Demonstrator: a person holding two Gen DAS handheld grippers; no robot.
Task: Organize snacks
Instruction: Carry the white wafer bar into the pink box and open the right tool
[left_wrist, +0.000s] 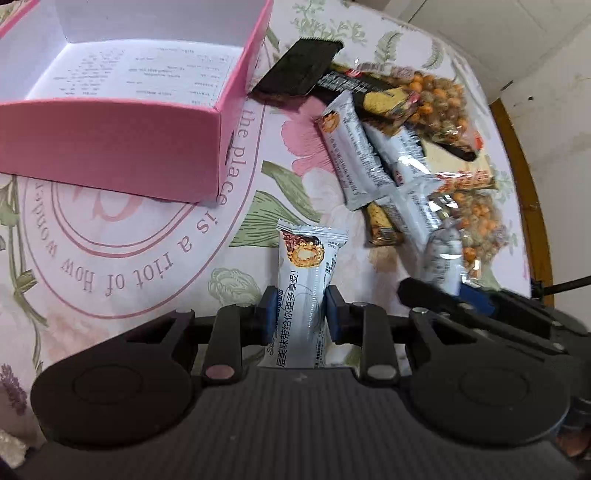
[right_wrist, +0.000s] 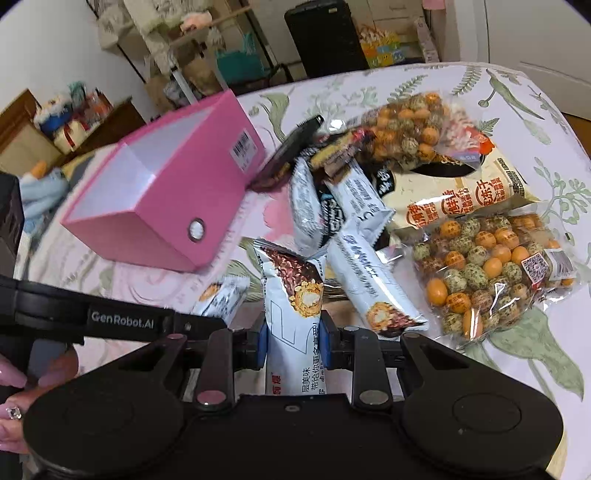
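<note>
Left gripper (left_wrist: 297, 308): jaws closed on a white foil-wrapped snack bar printed with a nut-chocolate picture (left_wrist: 308, 266), pinched across its width, the upper end standing free at frame centre. Right gripper (right_wrist: 291, 339): jaws closed likewise on a second white foil snack bar (right_wrist: 293, 295), low centre of the right wrist view.

Beyond the jaws, the open pink cardboard box with a white interior (left_wrist: 122, 110) sits upper left in the left wrist view, its cavity showing no snacks. The remaining pile of loose snack packets (left_wrist: 399, 147) lies to the right of it, including two clear bags of orange and green coated nuts (right_wrist: 491, 280).

Risks: slick foil may slide out of a narrow pinch if either bar is swung; the two grippers sit close together and could knock one another; a low approach could catch the box's near wall or nudge the black packet (left_wrist: 299, 70) leaning against the box.

Open room: bare floral cloth on the counter (left_wrist: 147, 266) lies between jaws and box. The counter's rounded edge (left_wrist: 517, 184) runs just right of the pile.
</note>
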